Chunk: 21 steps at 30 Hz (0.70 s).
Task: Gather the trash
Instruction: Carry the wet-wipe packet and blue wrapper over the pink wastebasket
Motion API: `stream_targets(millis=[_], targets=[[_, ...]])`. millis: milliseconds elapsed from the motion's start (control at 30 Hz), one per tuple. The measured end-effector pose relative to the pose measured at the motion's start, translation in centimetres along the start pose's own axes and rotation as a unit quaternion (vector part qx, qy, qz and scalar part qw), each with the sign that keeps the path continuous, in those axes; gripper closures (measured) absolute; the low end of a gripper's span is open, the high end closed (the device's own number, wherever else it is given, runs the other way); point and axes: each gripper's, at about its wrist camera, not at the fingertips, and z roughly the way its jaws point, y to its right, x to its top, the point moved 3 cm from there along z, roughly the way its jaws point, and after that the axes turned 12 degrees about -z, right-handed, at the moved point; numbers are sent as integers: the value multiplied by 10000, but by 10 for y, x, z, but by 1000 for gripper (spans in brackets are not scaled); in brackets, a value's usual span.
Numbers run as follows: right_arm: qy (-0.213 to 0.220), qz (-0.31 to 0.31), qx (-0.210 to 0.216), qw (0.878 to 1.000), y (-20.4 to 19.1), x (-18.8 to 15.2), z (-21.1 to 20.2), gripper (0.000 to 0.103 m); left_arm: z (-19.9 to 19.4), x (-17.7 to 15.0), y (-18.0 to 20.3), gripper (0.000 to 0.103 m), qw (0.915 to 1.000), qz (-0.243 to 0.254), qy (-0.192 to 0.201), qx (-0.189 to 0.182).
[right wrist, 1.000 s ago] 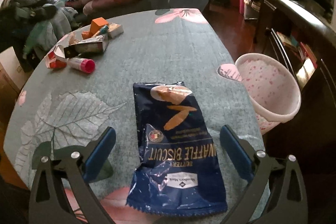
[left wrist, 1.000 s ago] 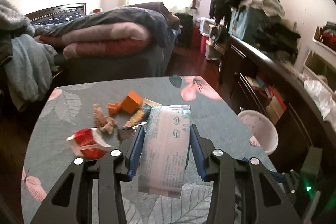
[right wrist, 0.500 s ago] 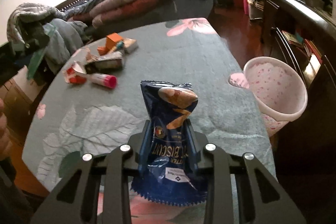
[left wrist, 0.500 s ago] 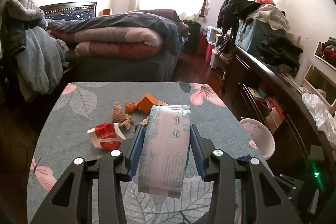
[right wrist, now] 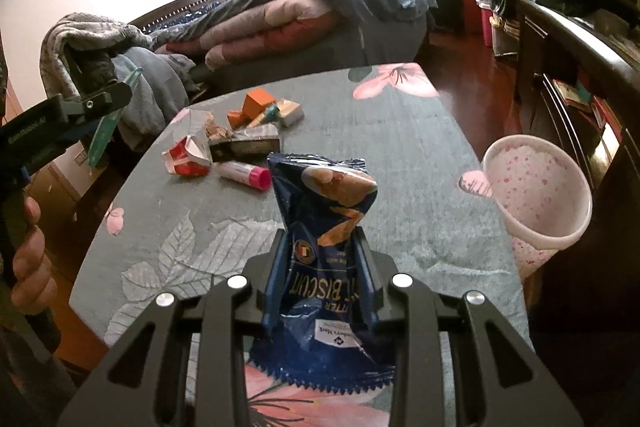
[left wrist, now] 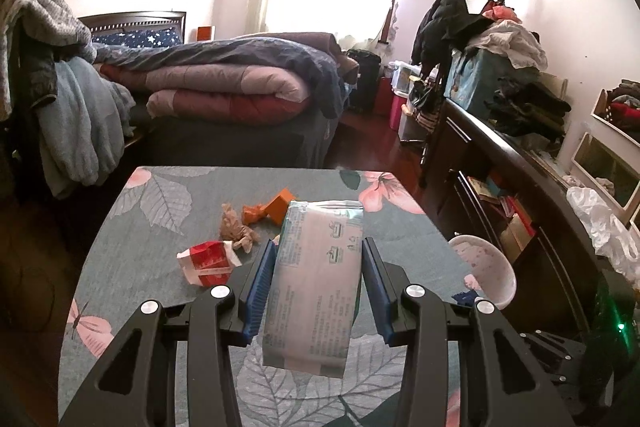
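Note:
My left gripper (left wrist: 319,251) is shut on a pale green-and-white tissue pack (left wrist: 316,283) and holds it above the table. My right gripper (right wrist: 320,243) is shut on a dark blue biscuit wrapper (right wrist: 324,227), lifted off the table. The pink-speckled white bin (right wrist: 536,203) stands at the table's right edge, right of the right gripper; it also shows in the left wrist view (left wrist: 486,267). The left gripper shows at the far left of the right wrist view (right wrist: 108,107).
On the leaf-print table (right wrist: 400,131) lie a red-and-white carton (right wrist: 186,159), a pink-capped tube (right wrist: 246,175), a dark box (right wrist: 246,147), orange pieces (right wrist: 256,103) and crumpled brown paper (left wrist: 236,227). A bed (left wrist: 224,95) stands beyond, a dark dresser (left wrist: 520,179) on the right.
My right gripper closed on the biscuit wrapper and lifted it off the table. My left gripper rose and drew back with the tissue pack.

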Motion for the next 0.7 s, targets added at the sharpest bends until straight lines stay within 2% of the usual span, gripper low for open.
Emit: stream_targets(millis=[267, 700], targets=[[259, 140, -130, 9995, 21, 6, -19, 69, 0, 2, 38, 59, 9992, 252, 55, -310], [471, 749, -604, 9942, 100, -8, -38, 69, 53, -12, 130, 59, 9922, 770, -435, -875]])
